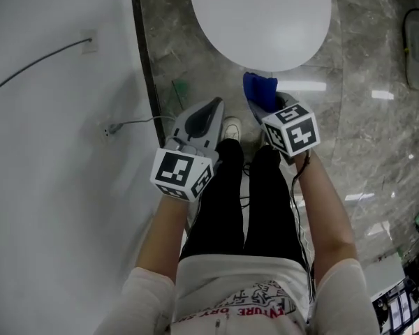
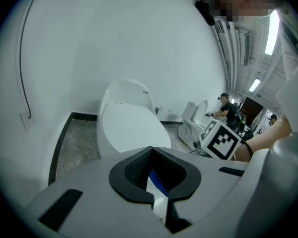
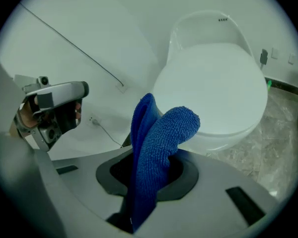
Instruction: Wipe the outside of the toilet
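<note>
grey marble floor (image 1: 377,117) is meeting a white wall (image 1: 49,187), and the toilet (image 1: 265,19) is standing near the floor's left edge, just ahead of the person's feet. the right hand-held gripper (image 3: 149,182) is pinching a folded blue cloth (image 3: 159,143) close to the toilet's front; i cannot tell whether it is touching. the left hand-held gripper (image 2: 156,182) is sitting pressed together, with only an unidentifiable blue-and-white sliver showing in its slit. i am judging the wiping barely started, if at all, with the whole outside waiting. the lid (image 3: 213,83) is lying shut, hiding whatever the bowl is holding.
</note>
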`<action>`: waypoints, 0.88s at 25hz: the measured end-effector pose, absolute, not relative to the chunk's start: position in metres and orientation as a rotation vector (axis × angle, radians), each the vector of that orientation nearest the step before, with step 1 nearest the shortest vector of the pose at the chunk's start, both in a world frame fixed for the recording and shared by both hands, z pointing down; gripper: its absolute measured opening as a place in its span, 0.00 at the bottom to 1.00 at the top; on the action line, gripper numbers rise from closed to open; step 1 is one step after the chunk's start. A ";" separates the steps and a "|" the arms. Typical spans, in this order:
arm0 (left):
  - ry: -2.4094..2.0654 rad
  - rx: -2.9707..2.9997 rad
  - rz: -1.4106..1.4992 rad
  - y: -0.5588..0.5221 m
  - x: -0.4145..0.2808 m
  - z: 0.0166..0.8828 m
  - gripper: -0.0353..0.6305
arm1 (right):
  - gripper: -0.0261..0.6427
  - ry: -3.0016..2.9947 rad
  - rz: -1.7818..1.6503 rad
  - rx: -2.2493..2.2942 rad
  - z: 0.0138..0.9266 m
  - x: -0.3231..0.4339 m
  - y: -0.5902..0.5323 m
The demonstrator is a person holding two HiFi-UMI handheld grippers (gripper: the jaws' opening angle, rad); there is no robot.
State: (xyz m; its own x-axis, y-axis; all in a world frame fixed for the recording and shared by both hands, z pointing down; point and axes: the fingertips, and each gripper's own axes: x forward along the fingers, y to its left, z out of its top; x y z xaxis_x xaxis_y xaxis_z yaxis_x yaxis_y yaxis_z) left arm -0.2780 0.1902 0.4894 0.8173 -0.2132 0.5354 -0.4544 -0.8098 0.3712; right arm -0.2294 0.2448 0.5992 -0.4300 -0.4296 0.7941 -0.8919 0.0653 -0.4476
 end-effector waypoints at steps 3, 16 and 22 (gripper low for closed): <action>-0.548 2.518 0.593 0.181 -0.260 0.443 0.06 | 0.15 -1.934 1.261 1.406 0.537 -0.205 0.239; -0.641 2.730 0.367 0.166 -0.213 0.160 0.06 | 0.15 -2.024 0.722 1.899 0.200 -0.121 0.228; -0.682 2.805 0.201 0.162 -0.222 0.041 0.06 | 0.15 -2.074 0.482 1.987 0.071 -0.119 0.226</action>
